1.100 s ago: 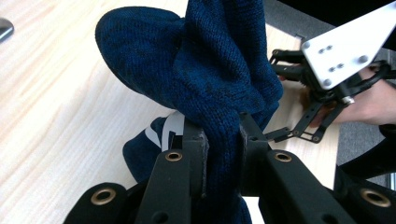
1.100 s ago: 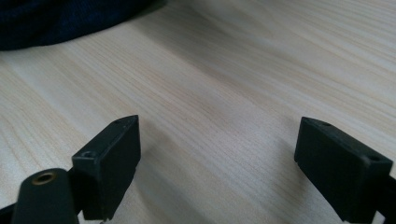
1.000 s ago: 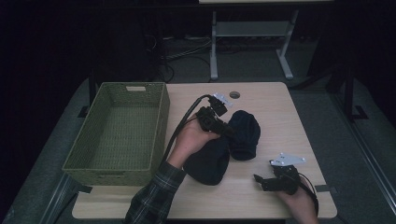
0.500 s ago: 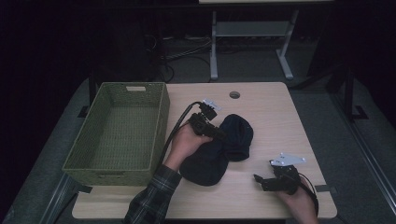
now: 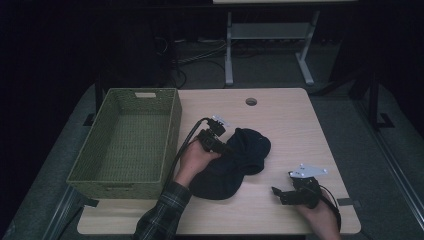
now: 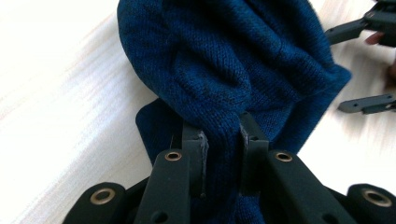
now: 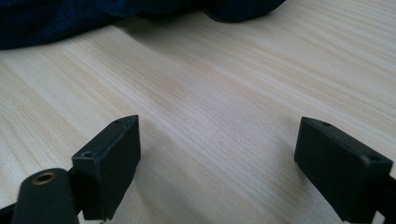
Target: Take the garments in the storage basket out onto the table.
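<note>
1. High view: a light wooden counter [image 5: 280, 115] carries a woven green basket [image 5: 127, 137] at about 9 o'clock and a dark knitted hat [image 5: 235, 162] near the middle. The hat lies crumpled on the wood, just beside the basket's right wall but apart from it. The left gripper [image 5: 222, 146], held in the left hand [image 5: 192, 160], sits at the hat's 10 o'clock edge with its cable looping back toward the basket. The right gripper [image 5: 280, 192] rests at about 5 o'clock of the hat, well apart from it, in the right hand [image 5: 317, 215], with a grey plate on top. From here the hat looks almost black, and how either pair of jaws stands is too small to judge.

2. Left gripper view: here the hat [image 6: 243, 65] shows as deep blue ribbed knit, bunched into folds. The left gripper [image 6: 223, 140] has its two black jaws pinching a gathered fold of the cloth between them, the wool bulging above the pads. Pale wood shows at 9 o'clock. At 2 o'clock the right gripper [image 6: 362, 65] appears farther off, its two jaws spread.

3. Right gripper view: the right gripper [image 7: 217, 144] has its jaws spread wide over bare wood grain with nothing between them. The hat [image 7: 70, 18] is a dark blue strip along the top edge, from 10 to 12 o'clock, clear of the jaws.
</note>
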The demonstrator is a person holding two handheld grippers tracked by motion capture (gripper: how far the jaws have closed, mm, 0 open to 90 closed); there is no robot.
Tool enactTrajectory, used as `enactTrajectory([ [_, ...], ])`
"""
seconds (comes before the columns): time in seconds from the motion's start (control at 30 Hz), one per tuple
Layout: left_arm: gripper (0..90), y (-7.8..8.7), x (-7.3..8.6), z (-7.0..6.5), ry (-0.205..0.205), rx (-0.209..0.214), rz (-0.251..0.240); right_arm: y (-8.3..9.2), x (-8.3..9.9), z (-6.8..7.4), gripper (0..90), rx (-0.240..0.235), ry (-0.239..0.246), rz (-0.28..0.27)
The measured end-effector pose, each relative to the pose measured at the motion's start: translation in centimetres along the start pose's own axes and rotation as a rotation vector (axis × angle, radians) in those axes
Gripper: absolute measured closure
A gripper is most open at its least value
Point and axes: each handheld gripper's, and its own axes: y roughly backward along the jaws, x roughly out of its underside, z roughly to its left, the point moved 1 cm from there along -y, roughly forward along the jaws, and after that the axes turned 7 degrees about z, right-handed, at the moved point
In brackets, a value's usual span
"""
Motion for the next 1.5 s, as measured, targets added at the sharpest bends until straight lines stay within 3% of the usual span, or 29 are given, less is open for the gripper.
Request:
enactTrajectory([
  [0.2,77.0,-1.1,0.3,0.1,-0.005,-0.025,0.028,0.0,0.0,0.0,14.3,0.0,0.0,0.0],
  [0.4,73.6,-0.7,0.4,0.0,-0.018,-0.037,0.017,0.0,0.0,0.0,14.3,0.0,-0.001,0.0],
  [0.73,38.9,1.5,0.6,-1.0,-0.047,-0.103,-0.007,0.0,0.0,0.0,14.4,0.0,-0.001,0.0],
  [0.83,35.0,2.4,0.9,-1.3,-0.049,-0.117,-0.022,0.0,0.0,0.0,14.4,0.0,-0.001,0.0],
  [1.1,36.1,4.7,2.2,-2.8,-0.074,-0.11,-0.062,0.0,0.0,0.0,14.4,0.0,-0.001,0.0],
  [1.3,36.2,4.9,3.9,-3.4,-0.081,-0.096,-0.078,0.0,0.0,0.0,14.3,0.001,-0.001,0.0],
  [1.5,54.2,4.6,5.6,-4.7,-0.114,-0.066,-0.104,0.0,0.0,0.0,14.3,0.003,-0.003,0.0],
])
